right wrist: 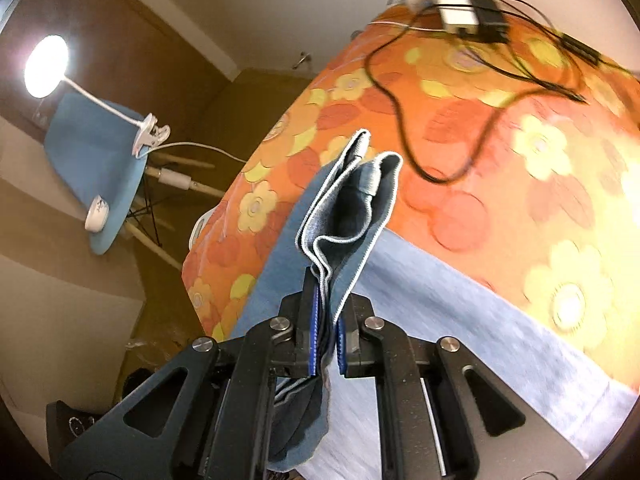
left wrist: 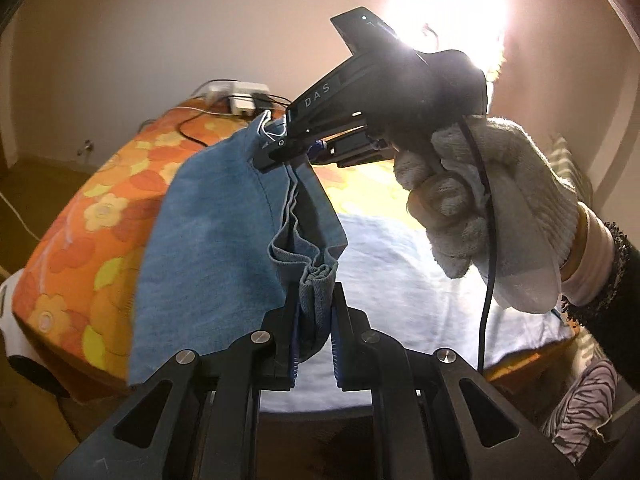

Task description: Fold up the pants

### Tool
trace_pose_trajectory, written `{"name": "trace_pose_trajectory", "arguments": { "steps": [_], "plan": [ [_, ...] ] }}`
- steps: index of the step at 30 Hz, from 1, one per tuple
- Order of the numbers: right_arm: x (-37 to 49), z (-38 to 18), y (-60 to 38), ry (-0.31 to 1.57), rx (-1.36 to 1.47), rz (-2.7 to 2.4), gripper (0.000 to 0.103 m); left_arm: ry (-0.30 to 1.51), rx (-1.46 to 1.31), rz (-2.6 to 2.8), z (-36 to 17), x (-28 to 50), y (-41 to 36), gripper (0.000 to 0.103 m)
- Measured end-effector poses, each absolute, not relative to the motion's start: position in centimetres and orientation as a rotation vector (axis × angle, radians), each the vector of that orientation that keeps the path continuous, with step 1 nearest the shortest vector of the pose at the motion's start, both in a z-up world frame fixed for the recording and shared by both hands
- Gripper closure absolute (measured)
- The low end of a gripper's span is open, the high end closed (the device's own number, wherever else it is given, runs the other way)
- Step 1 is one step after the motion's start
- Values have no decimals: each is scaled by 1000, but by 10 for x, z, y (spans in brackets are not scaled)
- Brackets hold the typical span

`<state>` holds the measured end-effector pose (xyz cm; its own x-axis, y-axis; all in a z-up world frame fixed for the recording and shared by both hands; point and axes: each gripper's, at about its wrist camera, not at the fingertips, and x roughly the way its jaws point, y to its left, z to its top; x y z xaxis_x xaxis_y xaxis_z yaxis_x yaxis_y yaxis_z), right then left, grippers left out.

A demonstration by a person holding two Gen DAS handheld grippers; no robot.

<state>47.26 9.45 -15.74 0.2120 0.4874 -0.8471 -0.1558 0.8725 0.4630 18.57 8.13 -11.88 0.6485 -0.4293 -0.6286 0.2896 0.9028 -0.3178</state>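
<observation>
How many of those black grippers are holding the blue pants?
2. The left gripper pinches a bunched edge of the blue pants near the camera; the right gripper, in a gloved hand, clamps the pants farther off. No others visible.

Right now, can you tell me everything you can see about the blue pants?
The pants are soft, denim-blue cloth with pale stitched edges and a white drawstring at one end. They are lifted off the bed, hanging in bunched folds, not flat. The left gripper pinches one gathered edge, and the right gripper clamps another edge near the drawstring; the right wrist view shows several layers squeezed between its pads. Below them lie a light blue sheet and an orange flowered bedcover.
</observation>
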Motion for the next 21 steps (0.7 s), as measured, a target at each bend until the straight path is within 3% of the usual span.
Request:
{"name": "trace_pose_trajectory", "arguments": {
  "steps": [21],
  "plan": [
    [396,-148,-25,1227,405,326,95,783,-104,-530,-115,170,-5,92]
  ]
}}
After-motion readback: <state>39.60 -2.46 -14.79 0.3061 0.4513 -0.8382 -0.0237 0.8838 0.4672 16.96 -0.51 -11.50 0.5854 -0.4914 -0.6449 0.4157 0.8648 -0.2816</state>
